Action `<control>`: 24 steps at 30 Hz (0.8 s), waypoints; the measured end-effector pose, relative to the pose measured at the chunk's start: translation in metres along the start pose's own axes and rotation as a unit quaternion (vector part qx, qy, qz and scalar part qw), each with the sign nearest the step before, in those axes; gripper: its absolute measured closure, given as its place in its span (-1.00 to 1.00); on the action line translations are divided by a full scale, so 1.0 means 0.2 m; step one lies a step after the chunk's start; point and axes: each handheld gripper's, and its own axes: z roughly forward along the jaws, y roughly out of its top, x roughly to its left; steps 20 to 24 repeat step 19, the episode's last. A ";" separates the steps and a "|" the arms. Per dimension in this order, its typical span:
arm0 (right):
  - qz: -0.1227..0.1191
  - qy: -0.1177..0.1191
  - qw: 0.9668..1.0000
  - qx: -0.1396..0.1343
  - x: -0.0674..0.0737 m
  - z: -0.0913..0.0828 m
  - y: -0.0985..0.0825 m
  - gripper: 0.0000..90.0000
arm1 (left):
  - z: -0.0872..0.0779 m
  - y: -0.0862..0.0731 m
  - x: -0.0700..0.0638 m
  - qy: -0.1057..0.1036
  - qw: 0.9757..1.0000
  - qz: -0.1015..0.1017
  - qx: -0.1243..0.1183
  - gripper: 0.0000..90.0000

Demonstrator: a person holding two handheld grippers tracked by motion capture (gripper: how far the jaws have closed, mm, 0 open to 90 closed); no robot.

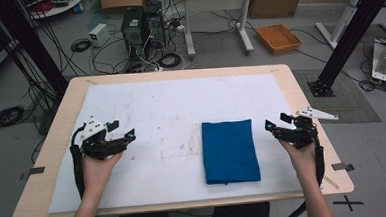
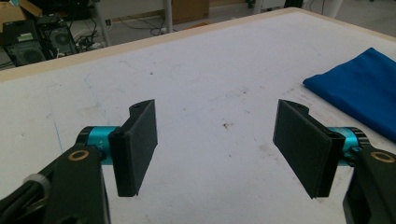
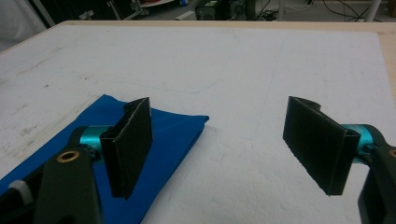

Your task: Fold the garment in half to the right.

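A blue cloth [image 1: 230, 150], folded into a neat rectangle, lies flat on the white sheet [image 1: 156, 105] right of the table's middle. My left gripper [image 1: 123, 130] hovers over the sheet's left part, well apart from the cloth, jaws open and empty. In the left gripper view its jaws [image 2: 219, 147] stand wide over bare sheet, with the cloth [image 2: 364, 88] off to the right. My right gripper [image 1: 277, 121] is just right of the cloth's far corner, open and empty. In the right gripper view [image 3: 223, 147] the cloth [image 3: 173, 135] lies behind its left jaw.
The sheet covers most of a wooden table [image 1: 58, 145] with a bare rim. Beyond the far edge, the floor holds computer towers [image 1: 139, 23], tangled cables, an orange basket [image 1: 278, 38] and another table's legs. Black frame posts [image 1: 350, 35] stand at both sides.
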 end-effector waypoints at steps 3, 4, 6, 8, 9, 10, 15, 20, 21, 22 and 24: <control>0.000 0.000 1.000 -0.001 0.00 0.00 0.00 -0.46 | 0.00 0.00 0.00 0.000 1.000 0.002 0.000 -0.32; 0.000 0.000 1.000 -0.001 0.00 0.00 0.00 -0.46 | 0.00 0.00 0.00 0.000 1.000 0.001 0.000 -0.32; 0.001 -0.001 1.000 0.000 0.00 0.00 0.00 -0.46 | 0.00 0.00 0.00 0.000 1.000 0.002 0.000 -0.32; 0.001 -0.001 1.000 0.001 0.00 0.00 0.00 -0.46 | 0.00 0.00 -0.01 0.000 1.000 0.002 0.000 -0.32; 0.002 -0.001 1.000 0.001 0.00 0.00 0.00 -0.46 | 0.00 0.00 -0.01 -0.001 1.000 0.003 0.001 -0.32; 0.003 -0.001 1.000 0.002 0.00 0.00 0.00 -0.46 | 0.00 0.00 -0.01 -0.001 1.000 0.003 0.002 -0.32; 0.001 0.000 1.000 0.003 -0.01 0.01 -0.01 -0.46 | 0.00 0.00 -0.01 -0.003 1.000 0.003 0.003 -0.32; 0.001 0.001 1.000 0.007 -0.01 0.02 -0.01 -0.46 | 0.01 0.00 -0.01 -0.004 1.000 0.003 0.006 -0.32; 0.001 0.001 1.000 0.007 -0.01 0.02 -0.01 -0.46 | 0.01 0.00 -0.01 -0.004 1.000 0.003 0.006 -0.32; 0.001 0.001 1.000 0.007 -0.01 0.02 -0.01 -0.46 | 0.01 0.00 -0.01 -0.004 1.000 0.003 0.006 -0.32; 0.001 0.001 1.000 0.007 -0.01 0.02 -0.01 -0.46 | 0.01 0.00 -0.01 -0.004 1.000 0.003 0.006 -0.32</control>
